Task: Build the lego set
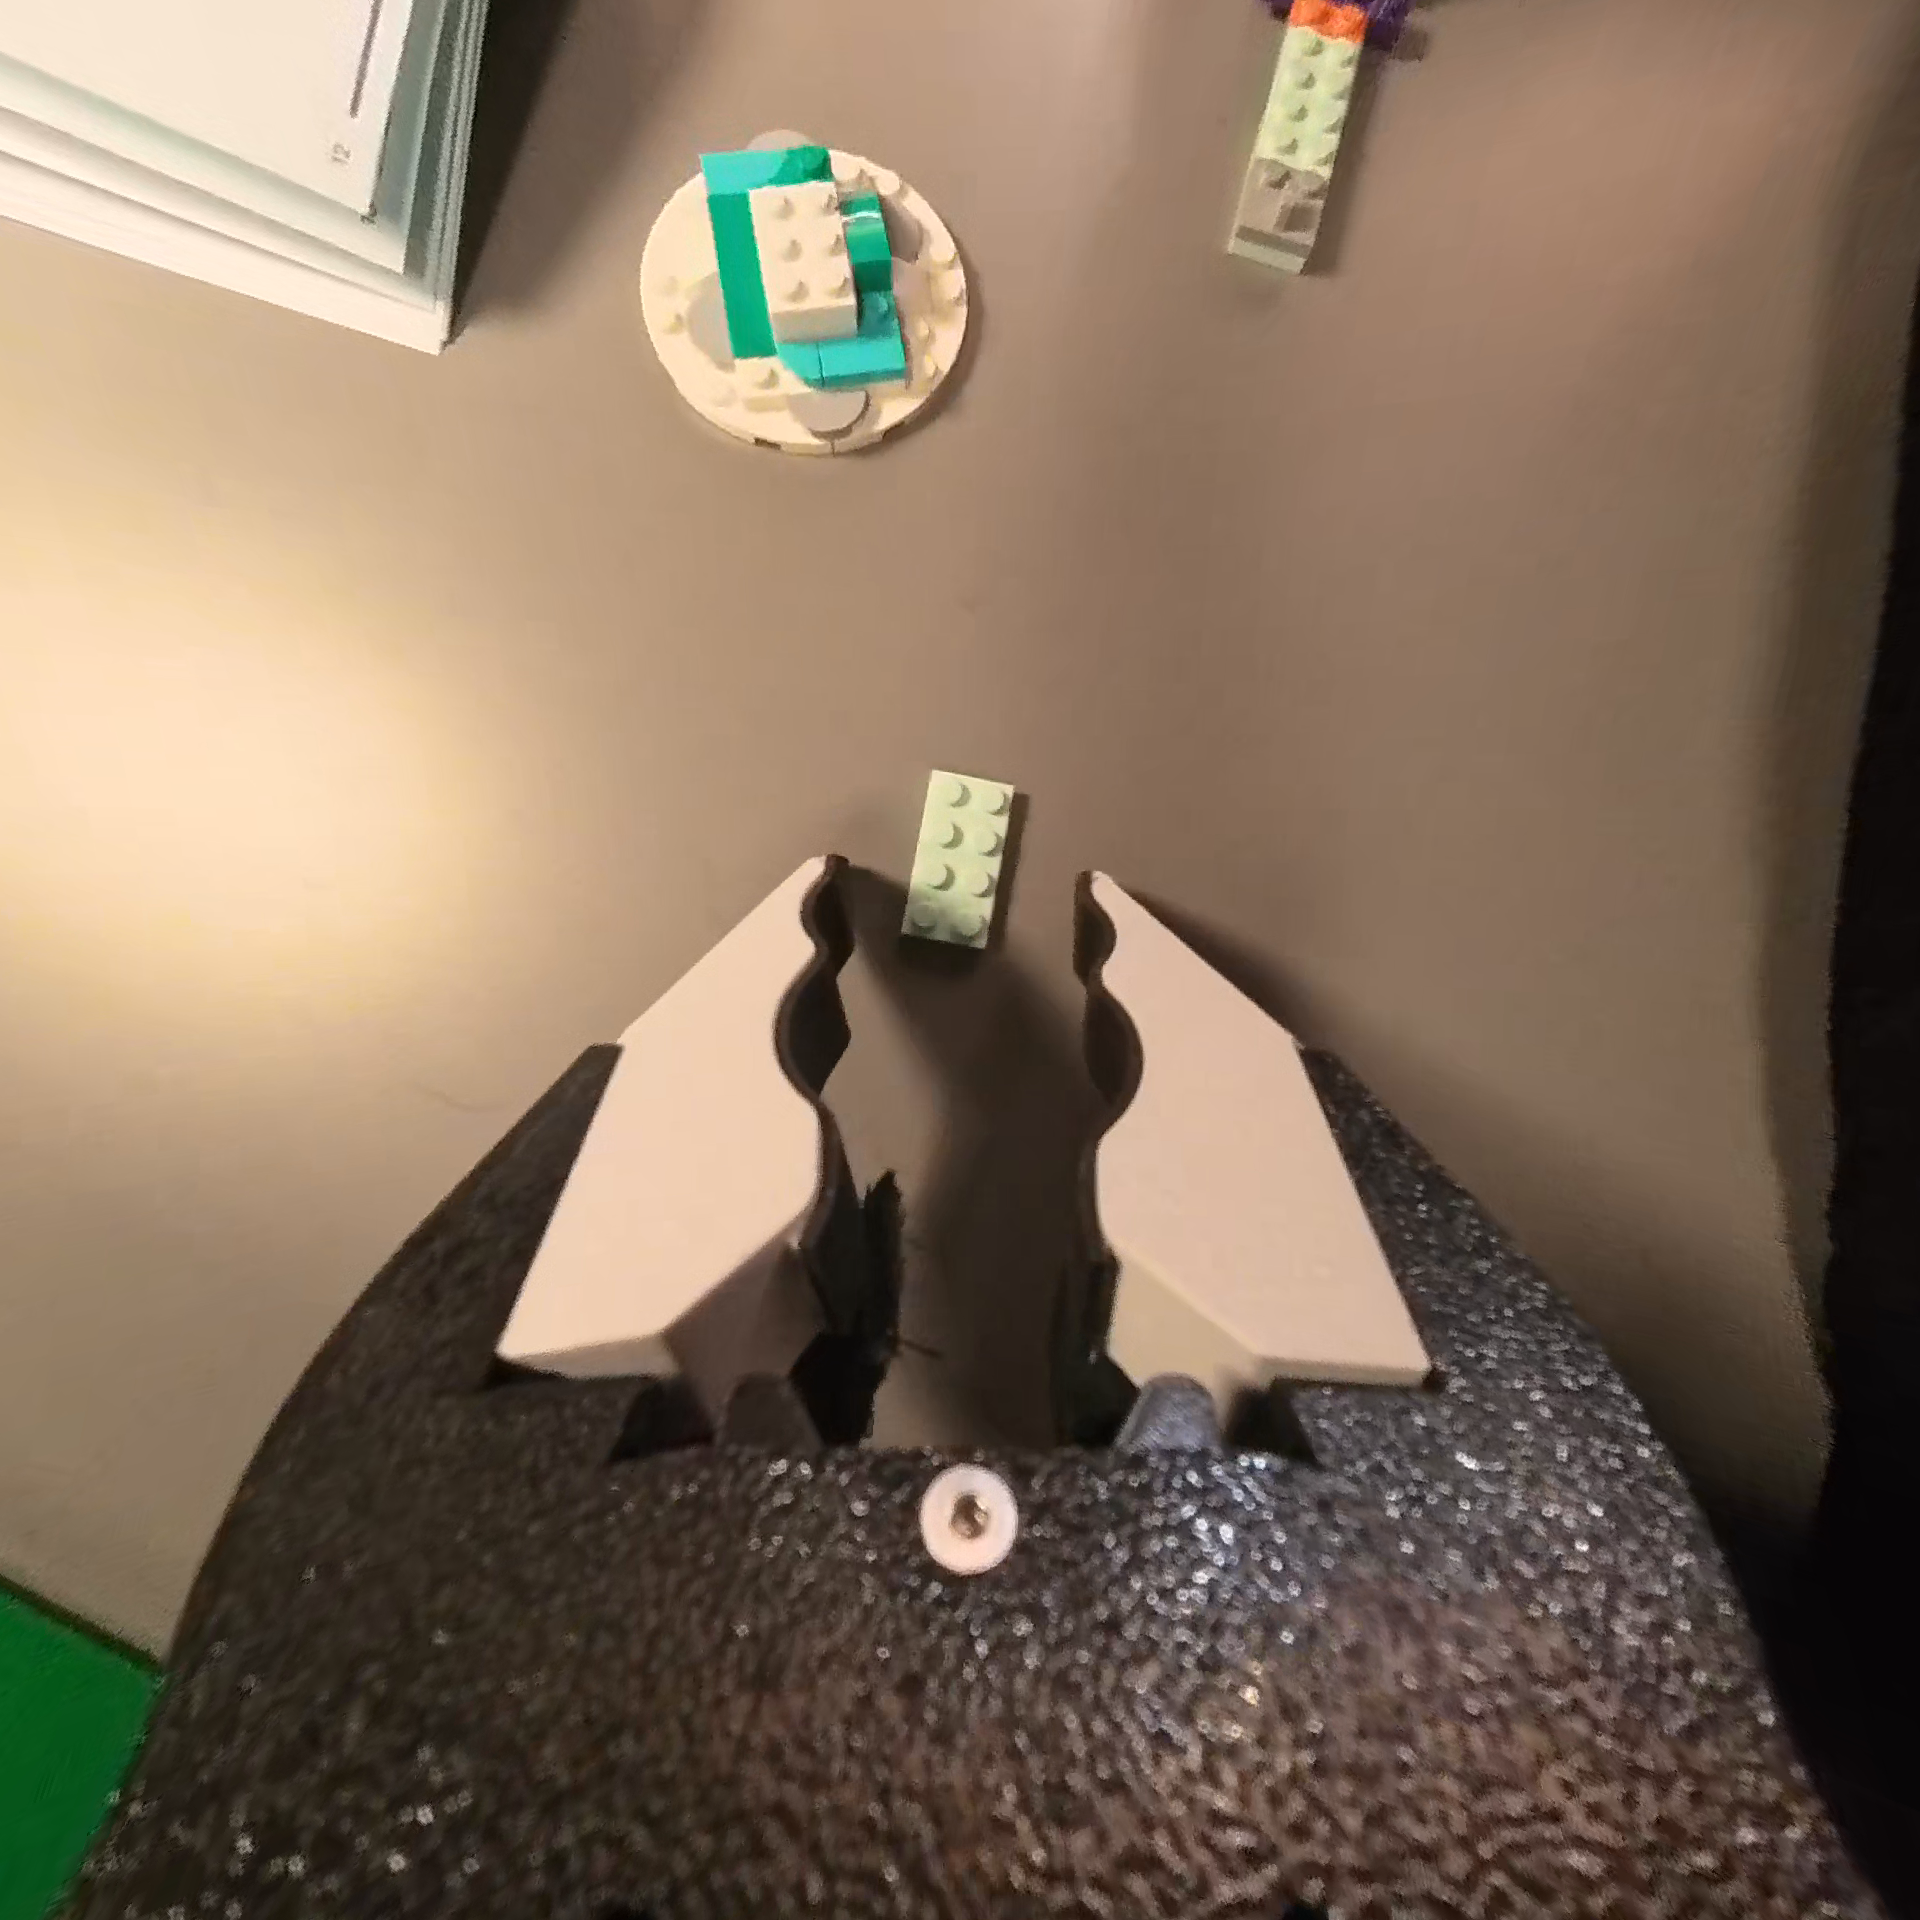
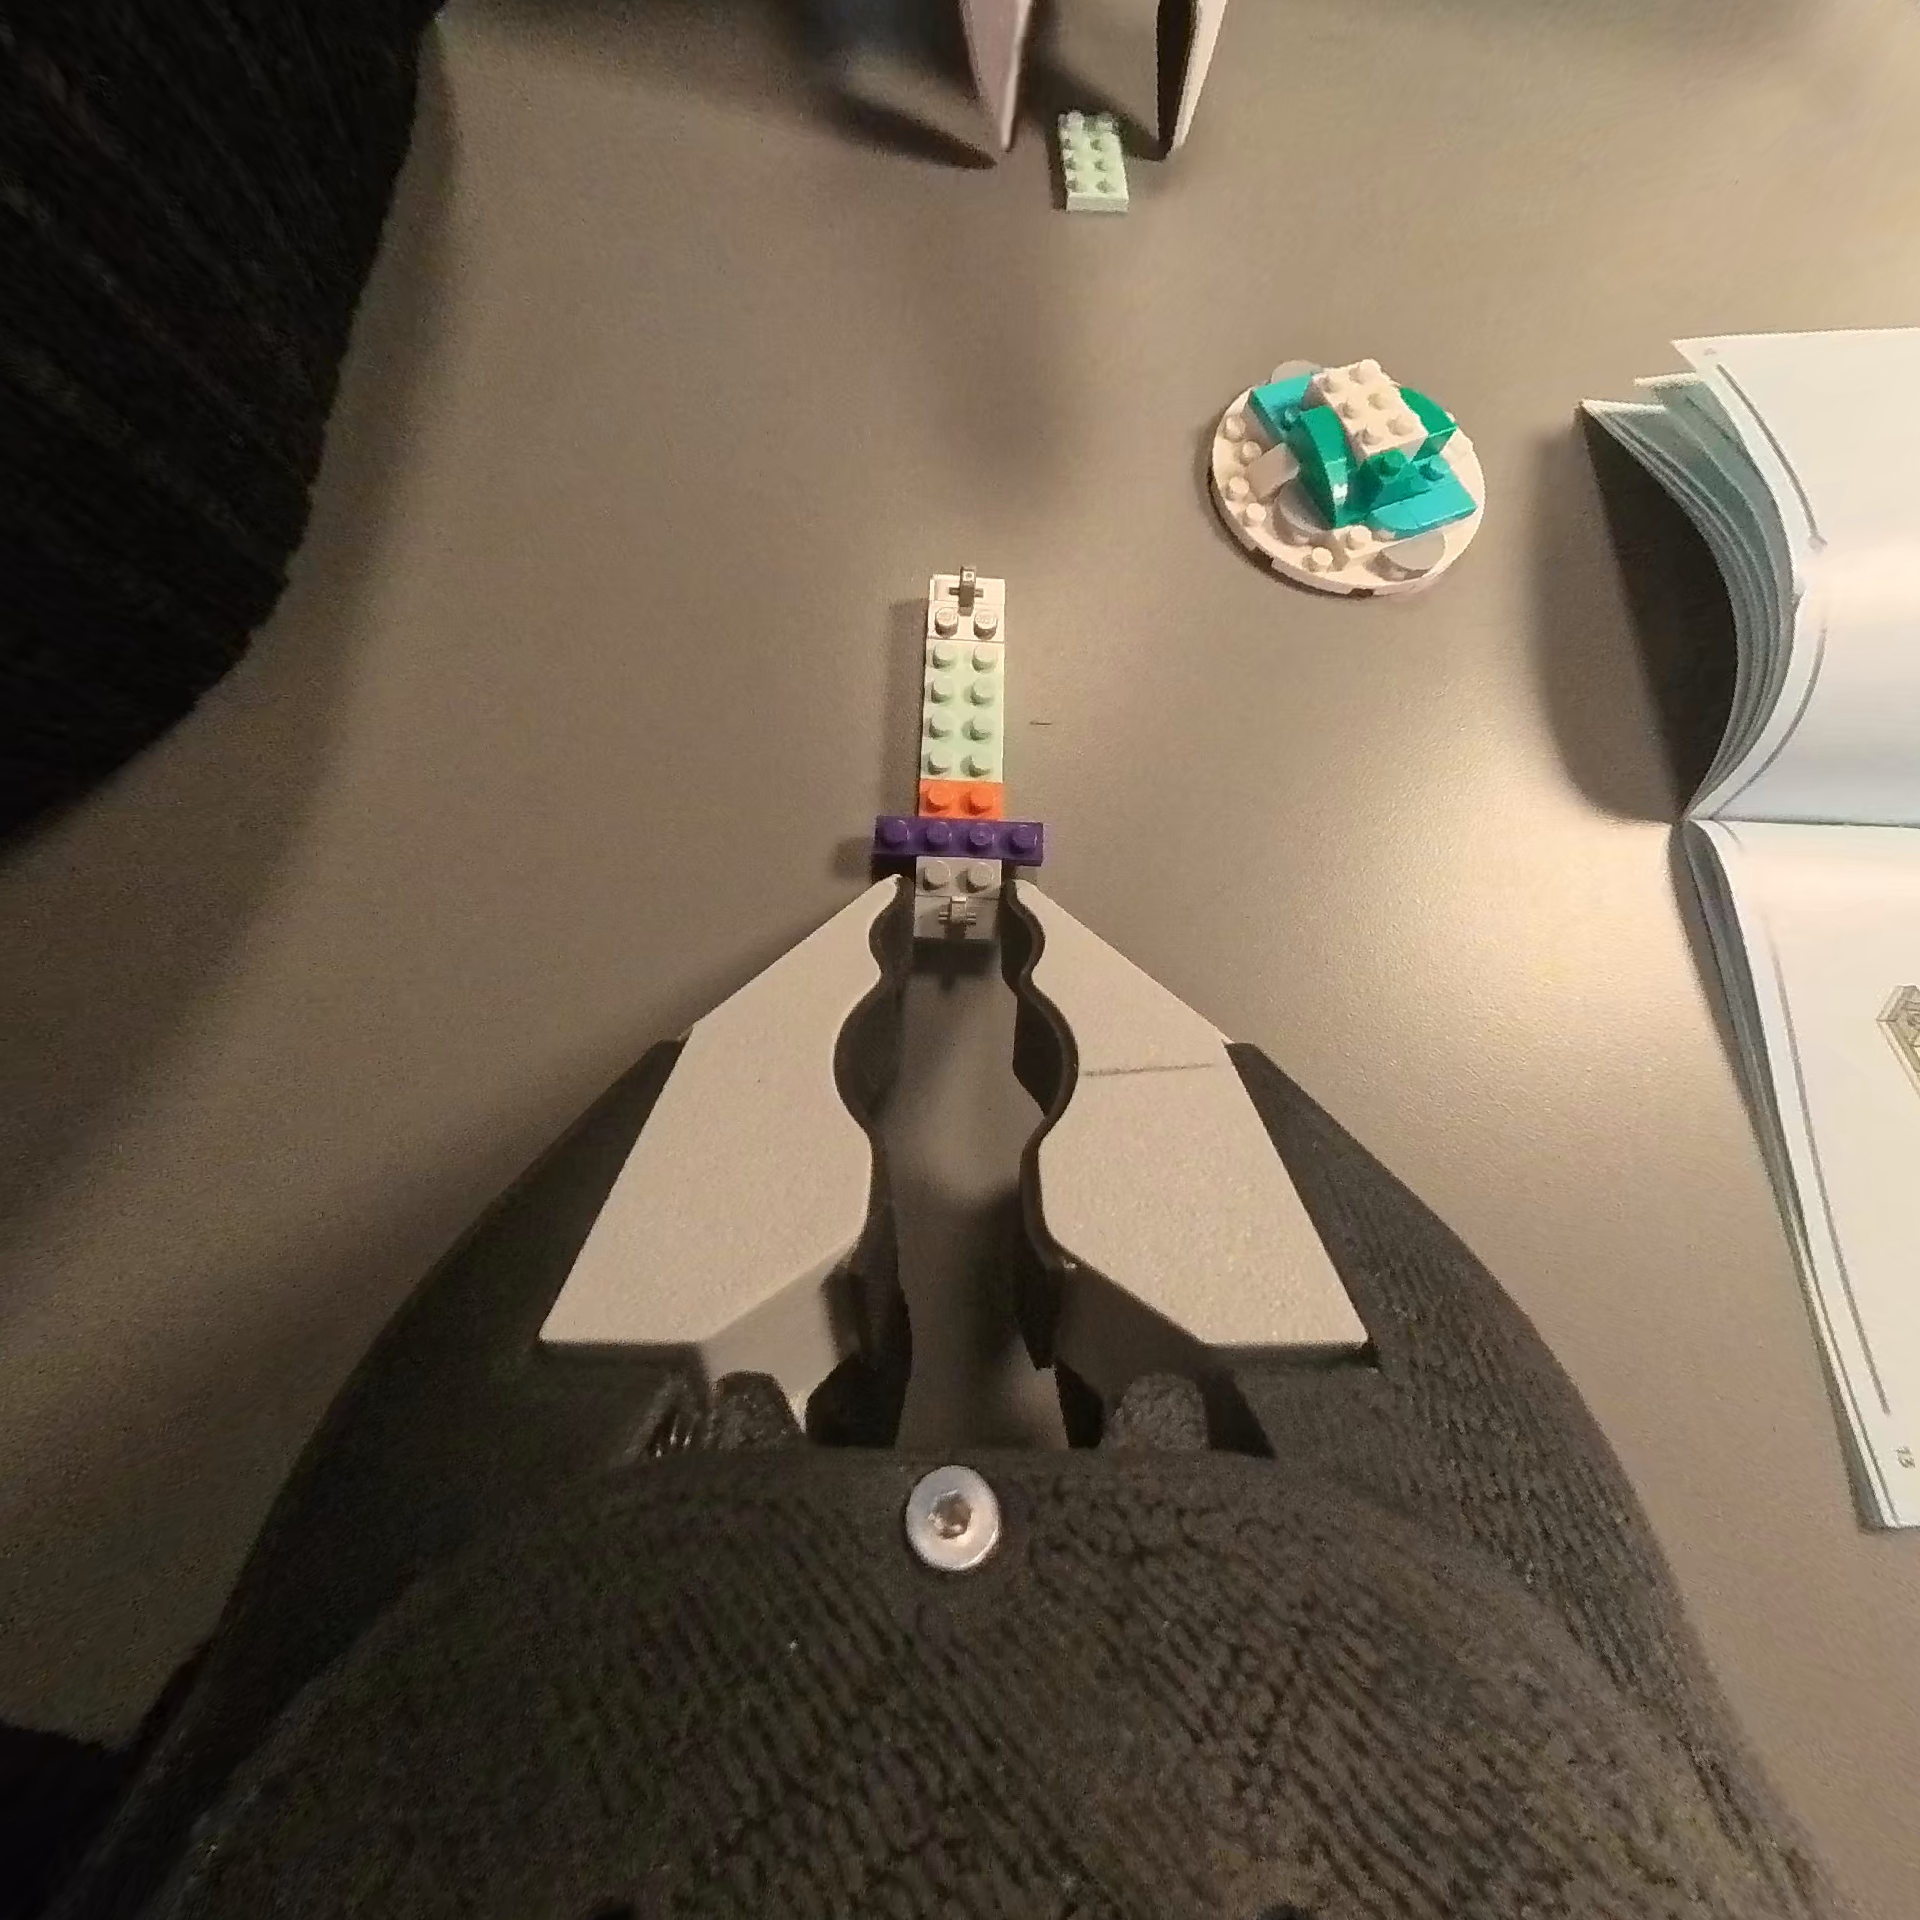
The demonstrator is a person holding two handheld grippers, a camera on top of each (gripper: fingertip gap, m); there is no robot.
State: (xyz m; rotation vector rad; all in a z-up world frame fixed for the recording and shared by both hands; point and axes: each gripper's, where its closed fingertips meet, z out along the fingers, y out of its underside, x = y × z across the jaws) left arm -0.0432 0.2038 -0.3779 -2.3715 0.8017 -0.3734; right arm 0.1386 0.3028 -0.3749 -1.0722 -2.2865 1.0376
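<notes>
A loose light green 2x4 brick (image 1: 961,857) lies flat on the grey table. My left gripper (image 1: 958,875) is open, its tips on either side of the brick's near end, not touching it. In the right wrist view the brick (image 2: 1093,164) shows between the left gripper's fingers (image 2: 992,83). My right gripper (image 2: 958,888) is shut on the grey end of a long strip (image 2: 961,707) of light green, orange and purple plates. The strip's far end also shows in the left wrist view (image 1: 1294,145).
A round white plate with a teal and white build (image 1: 805,301) (image 2: 1345,478) sits beyond the brick. An open instruction booklet (image 1: 208,156) (image 2: 1818,727) lies beside it. Dark fabric (image 2: 156,364) borders the table. A green surface (image 1: 62,1714) shows at the lower left corner. About 20 cm separates my left fingertips from my right.
</notes>
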